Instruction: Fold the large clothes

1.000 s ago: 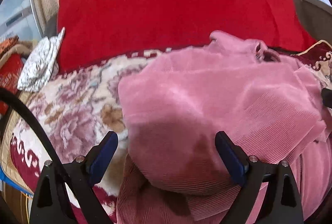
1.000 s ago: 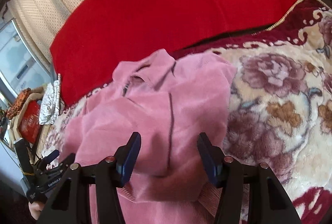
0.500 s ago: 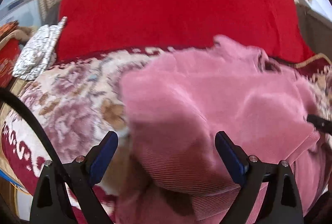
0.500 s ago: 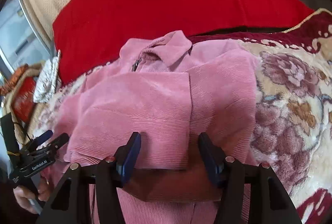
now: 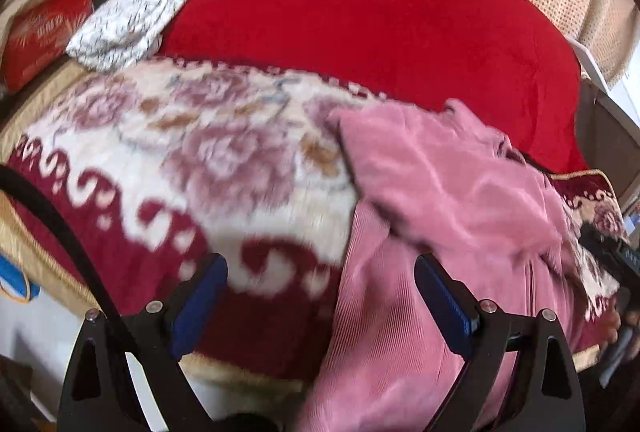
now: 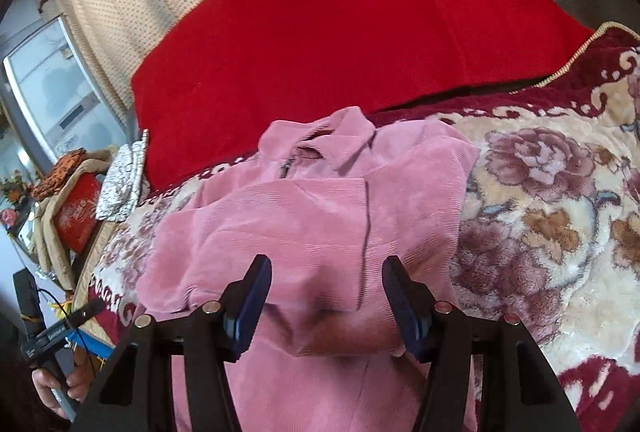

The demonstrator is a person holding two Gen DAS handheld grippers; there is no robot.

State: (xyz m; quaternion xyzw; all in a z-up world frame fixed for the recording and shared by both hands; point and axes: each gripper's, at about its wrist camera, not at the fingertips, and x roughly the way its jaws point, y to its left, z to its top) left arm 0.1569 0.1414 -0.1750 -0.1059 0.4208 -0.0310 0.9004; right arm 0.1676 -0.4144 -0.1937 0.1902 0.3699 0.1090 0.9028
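A pink corduroy jacket (image 6: pixel 320 216) lies on a floral blanket (image 6: pixel 540 200), collar and zip toward the red cover, both sleeves folded across its front. In the left wrist view the jacket (image 5: pixel 448 200) lies to the right, its lower part hanging over the bed's near edge. My left gripper (image 5: pixel 320 300) is open and empty, held back from the blanket's edge, left of the jacket. My right gripper (image 6: pixel 326 296) is open and empty just above the folded sleeve. The left gripper also shows at the lower left of the right wrist view (image 6: pixel 60 328).
A red cover (image 5: pixel 360 16) lies across the back of the bed. A white patterned cloth (image 5: pixel 128 24) and a red box (image 5: pixel 40 32) sit at the far left. The floral blanket (image 5: pixel 192 160) is bare left of the jacket. Curtains (image 6: pixel 120 0) hang behind.
My left gripper has pulled back and swung left, off the jacket. The left sleeve now lies folded across the front. My right gripper stays over the jacket, a little farther back.
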